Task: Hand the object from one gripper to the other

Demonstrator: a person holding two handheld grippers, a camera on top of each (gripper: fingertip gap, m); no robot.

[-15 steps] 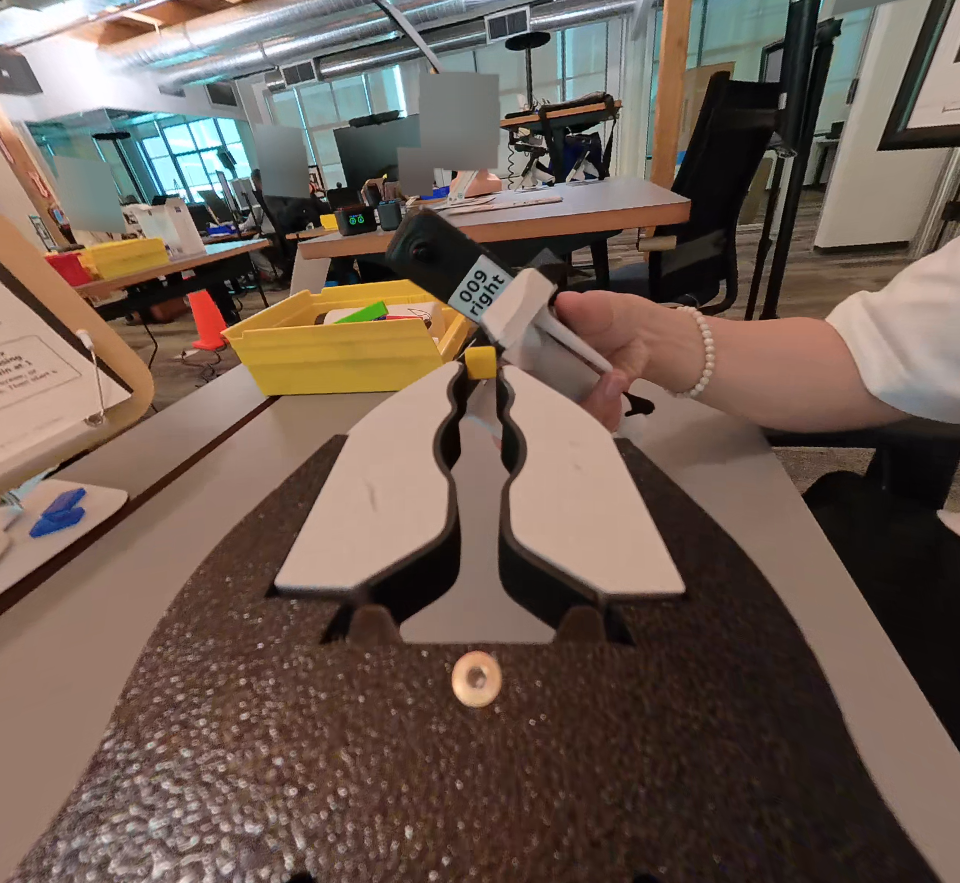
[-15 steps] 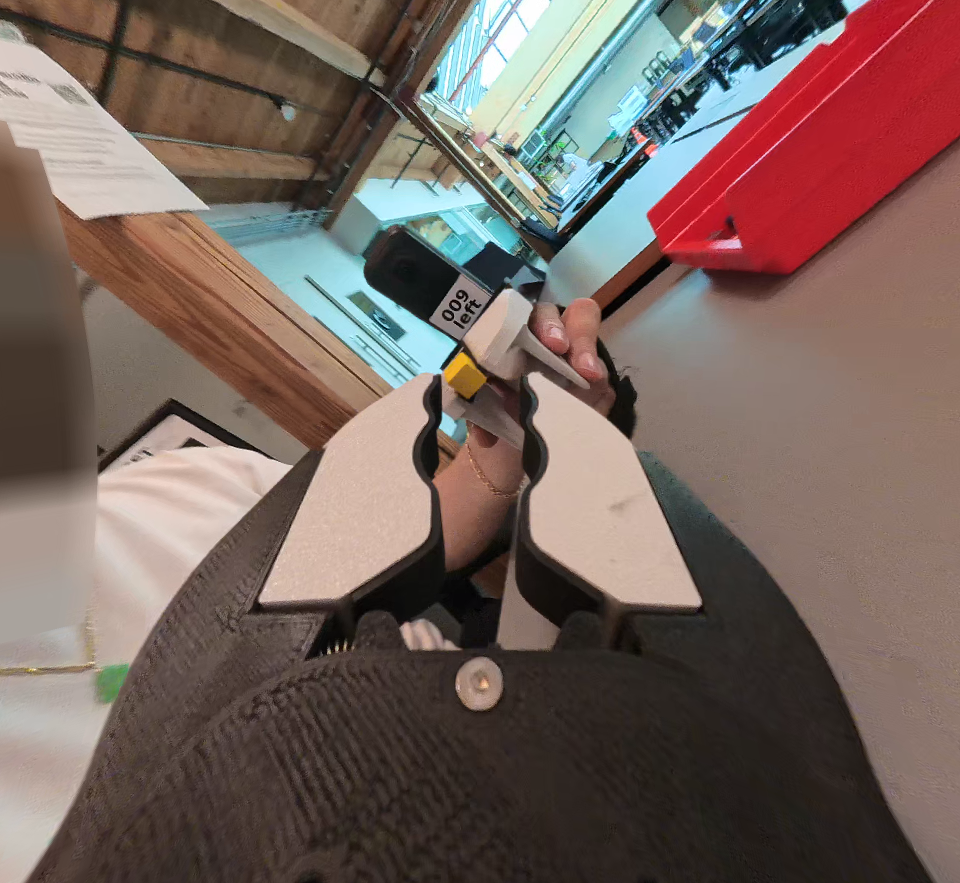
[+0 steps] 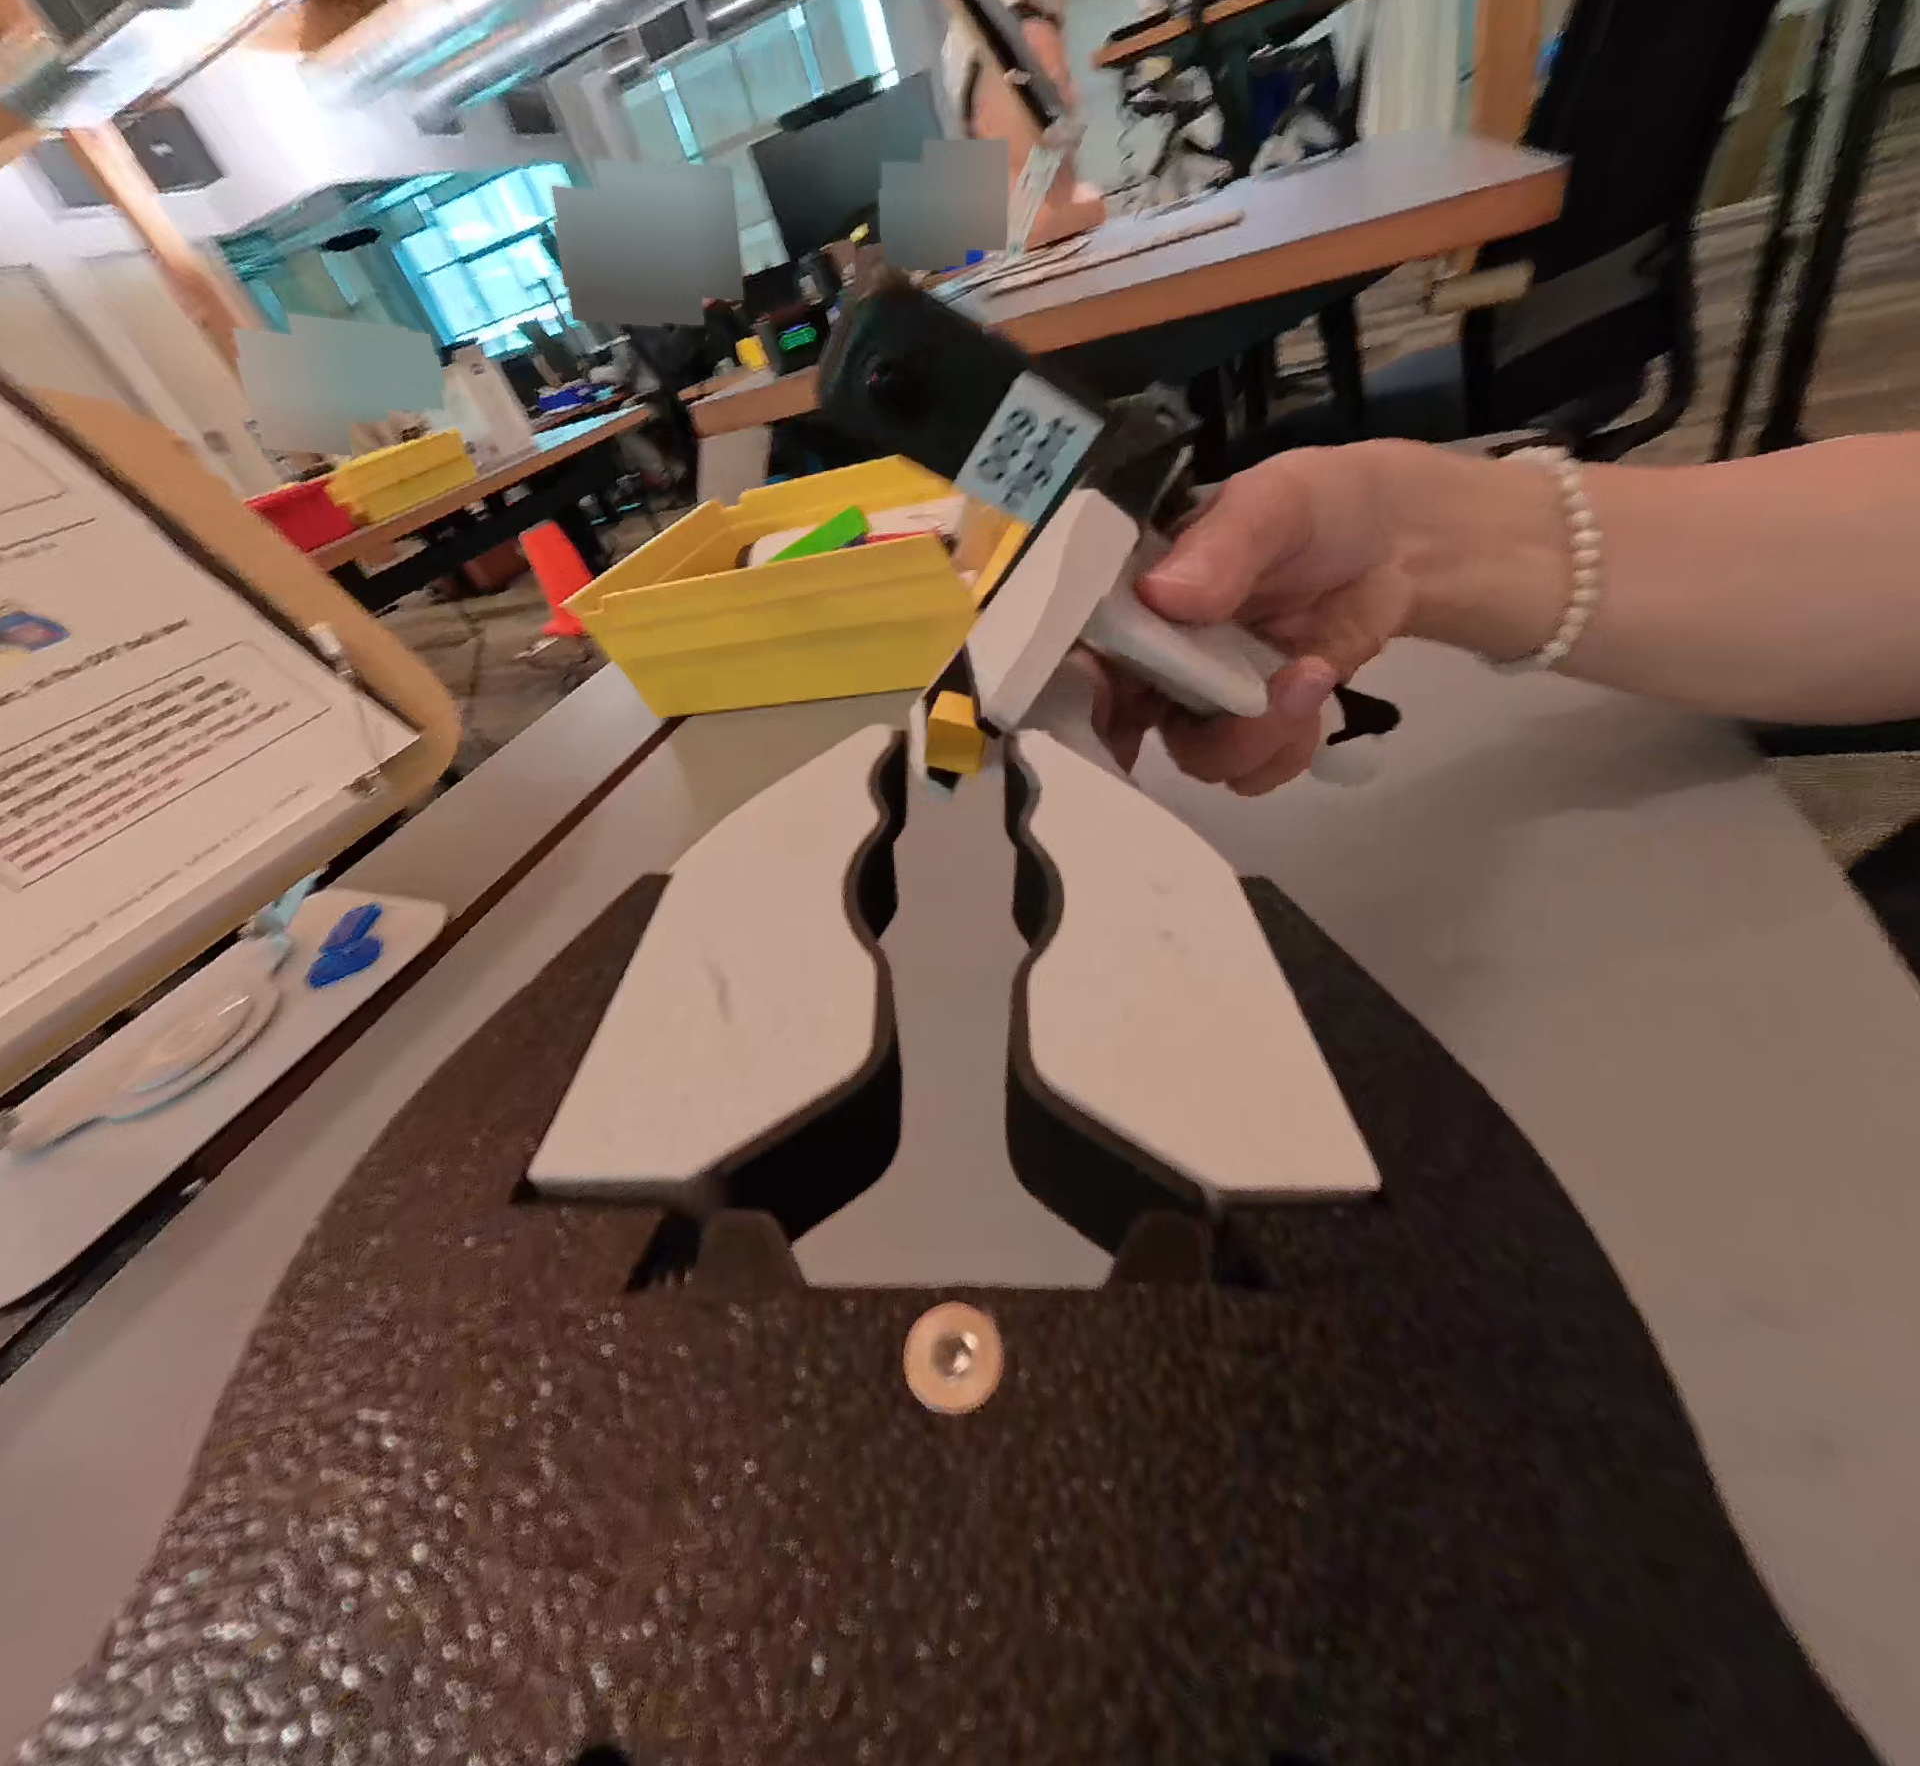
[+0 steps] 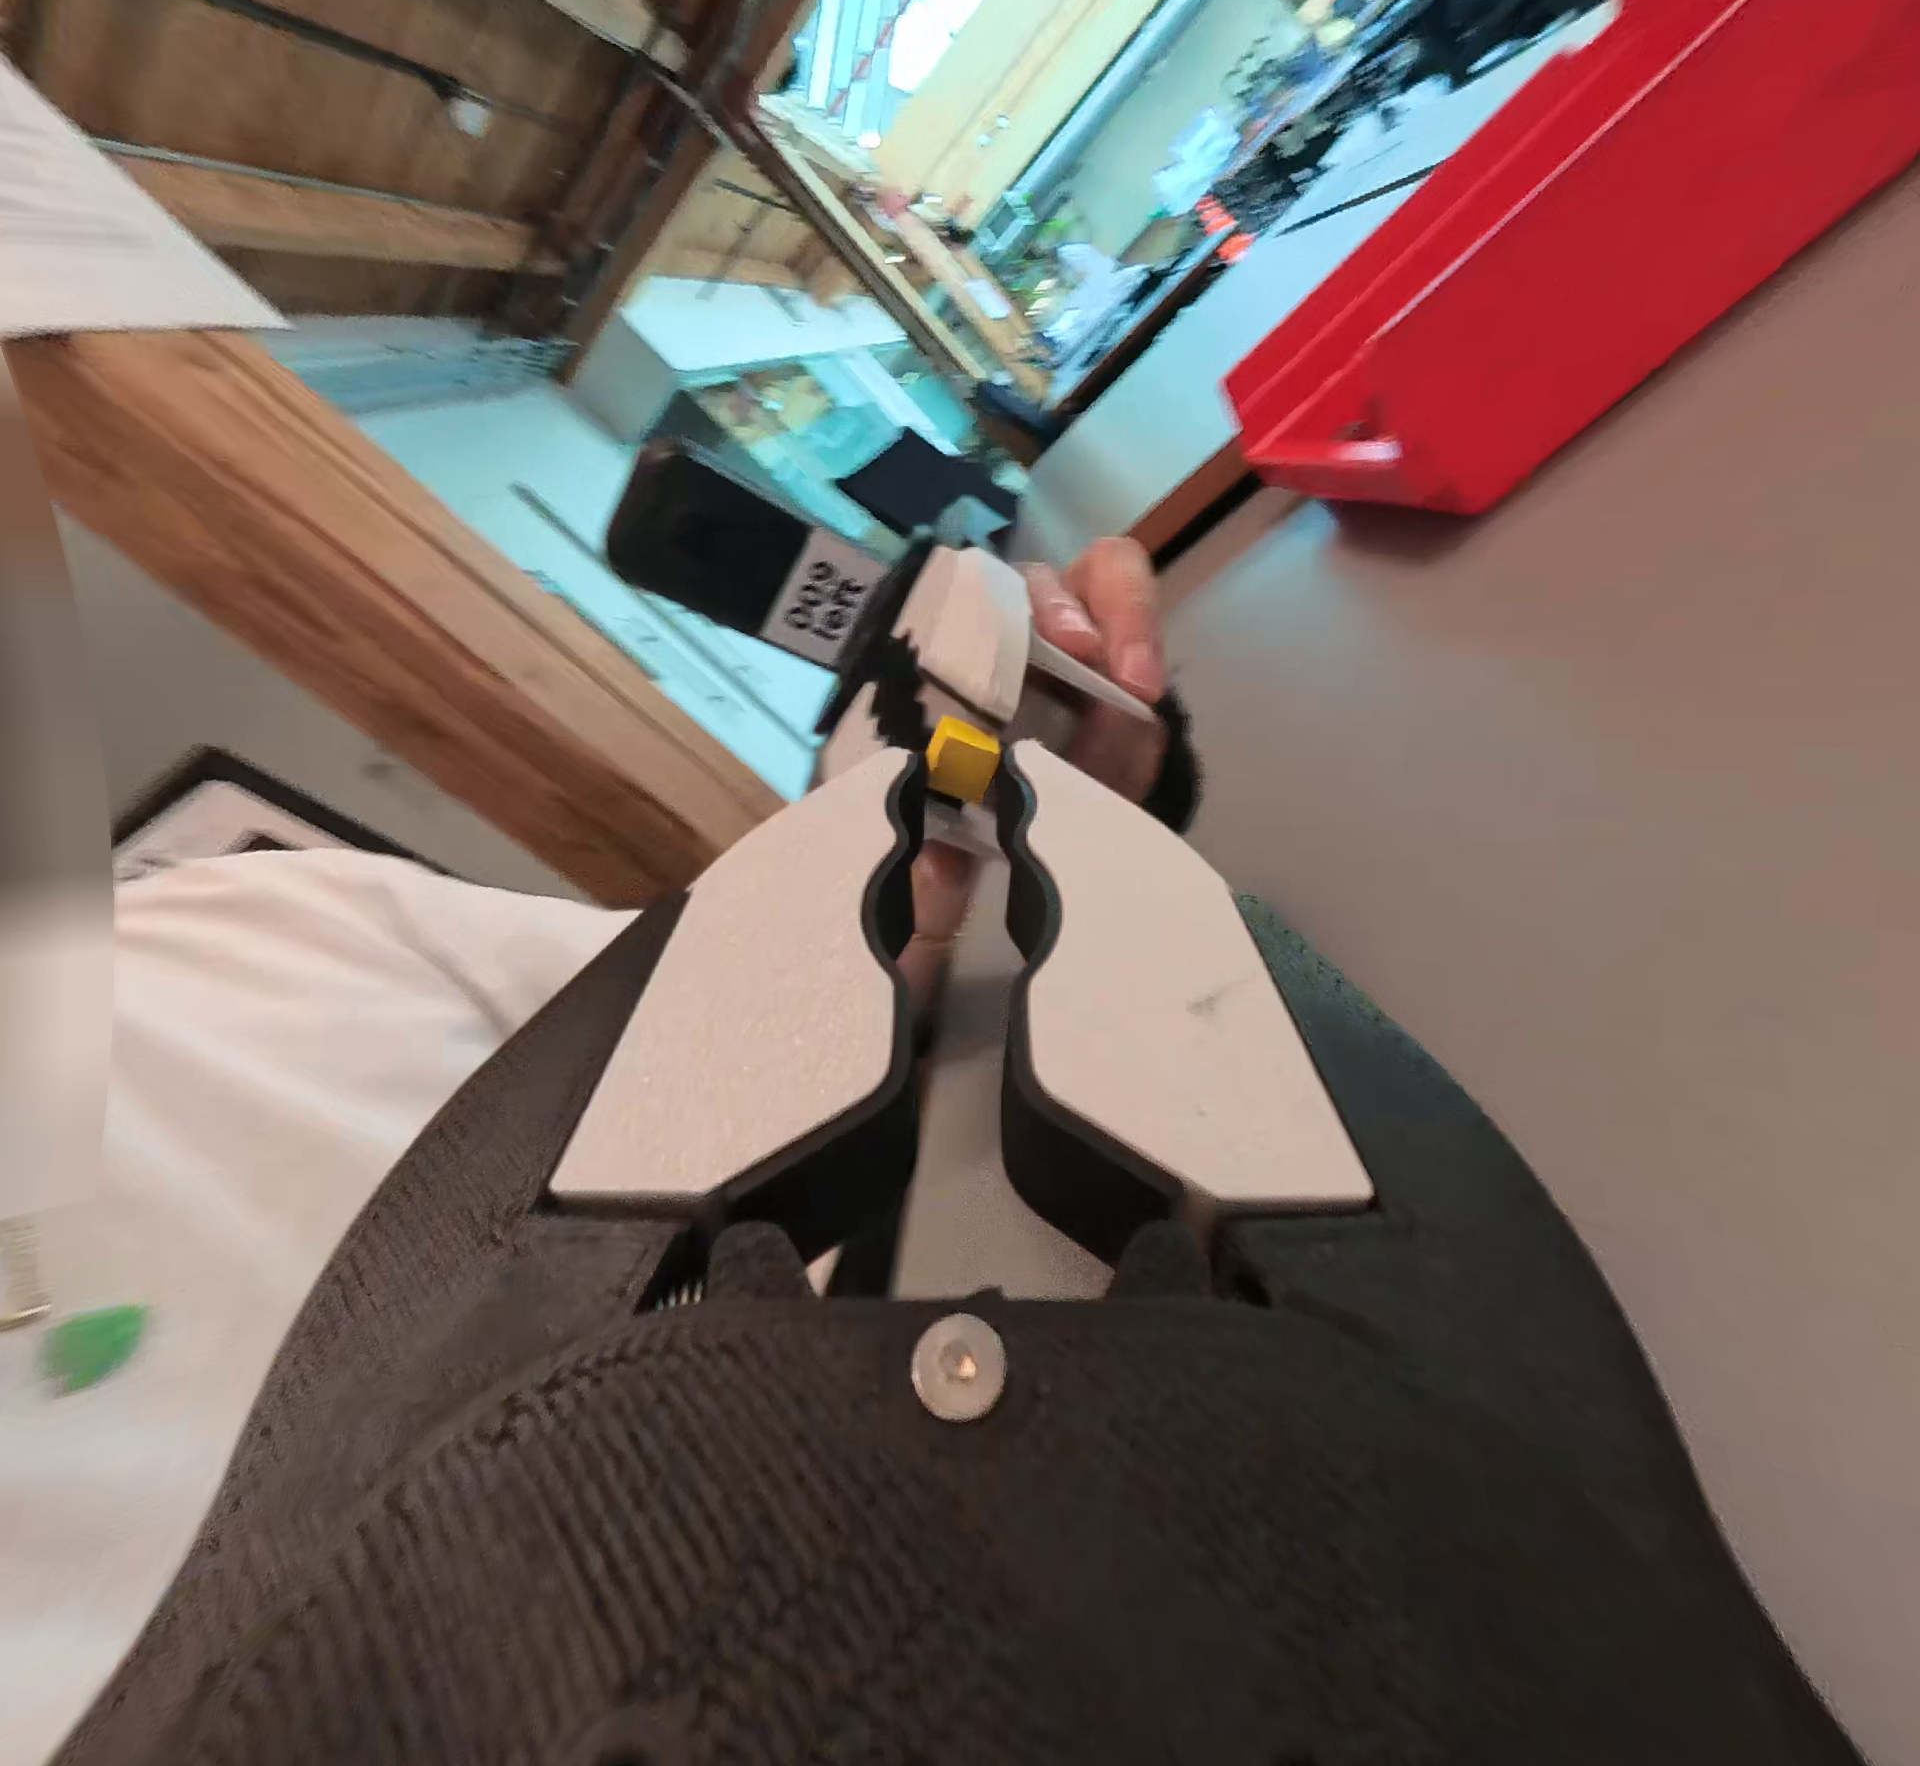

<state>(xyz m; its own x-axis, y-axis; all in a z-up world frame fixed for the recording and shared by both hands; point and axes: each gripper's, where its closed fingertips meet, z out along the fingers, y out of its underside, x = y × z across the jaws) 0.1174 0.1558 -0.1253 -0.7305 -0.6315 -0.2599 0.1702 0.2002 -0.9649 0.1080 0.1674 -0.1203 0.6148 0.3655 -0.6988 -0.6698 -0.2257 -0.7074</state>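
Observation:
A small yellow block [image 3: 951, 729] hangs in the air between both grippers, above the grey table [image 3: 1507, 989]. In the right wrist view my right gripper [image 4: 958, 776] is shut on the yellow block [image 4: 961, 758], which sits squarely between its tips. In the left wrist view my left gripper [image 3: 956, 748] has its tips slightly parted on either side of the block, which looks tilted between them. The right gripper's fingers [image 3: 1039, 604] come in from the upper right, held by a hand [image 3: 1299, 594]. The left gripper's fingers [image 4: 966, 636] show beyond the block.
A yellow bin [image 3: 779, 615] with coloured parts stands on the table behind the grippers. A red bin [image 4: 1558, 241] stands on the table in the right wrist view. A board with a printed sheet [image 3: 156, 729] leans at the left, with blue clips [image 3: 348, 942] below it.
My right gripper has closed its wide gap onto the yellow block. My left gripper's tips have parted a little. Both views have shifted and are blurred by motion.

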